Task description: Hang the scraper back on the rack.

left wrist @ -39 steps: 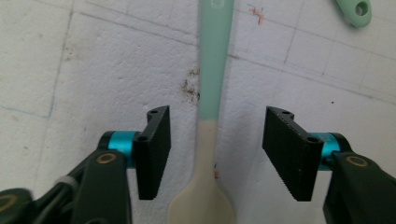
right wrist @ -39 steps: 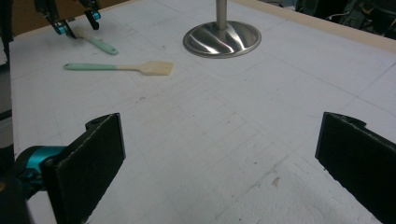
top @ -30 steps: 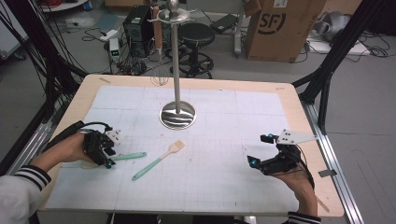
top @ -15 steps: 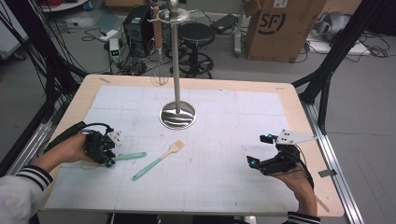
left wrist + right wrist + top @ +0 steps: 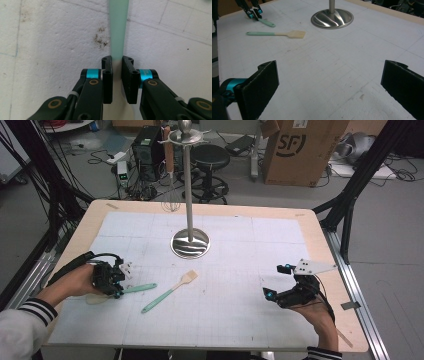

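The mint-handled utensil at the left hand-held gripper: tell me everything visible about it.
The utensil has a slim mint-green handle, plastic or silicone by its look, and a pale translucent head that shows under the person's hand. It lies flat on the white gridded mat, handle pointing toward the table's middle. The left hand-held gripper has its jaws on either side of the handle near the head, nearly closed on it. A second spatula lies apart.

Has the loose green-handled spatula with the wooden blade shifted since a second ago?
No. The green-handled wooden spatula lies at the same slant, below the steel stand base.
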`<state>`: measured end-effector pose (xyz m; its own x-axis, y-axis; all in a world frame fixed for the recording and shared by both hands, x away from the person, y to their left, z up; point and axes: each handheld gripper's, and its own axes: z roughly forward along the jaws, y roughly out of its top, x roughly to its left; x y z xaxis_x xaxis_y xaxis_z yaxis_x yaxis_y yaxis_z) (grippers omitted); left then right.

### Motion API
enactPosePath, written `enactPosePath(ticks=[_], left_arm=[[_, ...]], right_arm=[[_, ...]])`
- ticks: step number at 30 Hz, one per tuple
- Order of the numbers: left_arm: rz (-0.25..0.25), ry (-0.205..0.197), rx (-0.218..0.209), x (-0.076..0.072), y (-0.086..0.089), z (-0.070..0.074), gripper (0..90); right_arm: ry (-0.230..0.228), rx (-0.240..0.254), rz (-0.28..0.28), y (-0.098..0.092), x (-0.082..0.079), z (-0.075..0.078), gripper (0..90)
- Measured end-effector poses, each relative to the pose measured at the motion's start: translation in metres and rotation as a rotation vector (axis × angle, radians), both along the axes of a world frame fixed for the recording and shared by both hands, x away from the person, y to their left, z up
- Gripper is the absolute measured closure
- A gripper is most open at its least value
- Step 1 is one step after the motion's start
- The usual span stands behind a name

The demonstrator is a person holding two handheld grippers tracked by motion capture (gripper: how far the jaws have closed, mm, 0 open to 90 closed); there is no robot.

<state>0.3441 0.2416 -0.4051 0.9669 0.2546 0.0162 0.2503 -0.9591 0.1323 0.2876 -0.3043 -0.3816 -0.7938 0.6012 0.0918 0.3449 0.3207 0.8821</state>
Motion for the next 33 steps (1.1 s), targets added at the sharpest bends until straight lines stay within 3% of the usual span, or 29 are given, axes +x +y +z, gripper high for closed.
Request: enactPosePath(ticks=[6,10,18,21,26,33], left_arm=[[-0.008,-0.021,0.013,-0.001,-0.002,0.002,80.6],[-0.005,-0.038,-0.034,0.001,-0.002,0.009,80.6],[0.012,-0.067,-0.231,0.001,-0.002,0.047,80.6],[0.029,-0.081,-0.329,-0.001,0.000,0.062,80.6],[0.047,-0.111,-0.435,-0.002,0.003,0.086,80.6],[0.086,-0.154,-0.543,-0.004,0.006,0.117,80.6]], right_arm=[[-0.004,0.008,-0.003,-0.002,0.000,0.001,0.1],[-0.008,0.010,-0.003,-0.002,0.000,0.001,0.1],[-0.010,0.017,-0.008,-0.004,-0.001,0.003,0.1],[-0.013,0.017,-0.010,-0.005,-0.001,0.003,0.1],[-0.017,0.023,-0.009,-0.006,-0.002,0.005,0.1],[-0.022,0.027,-0.007,-0.006,-0.003,0.006,0.1]])
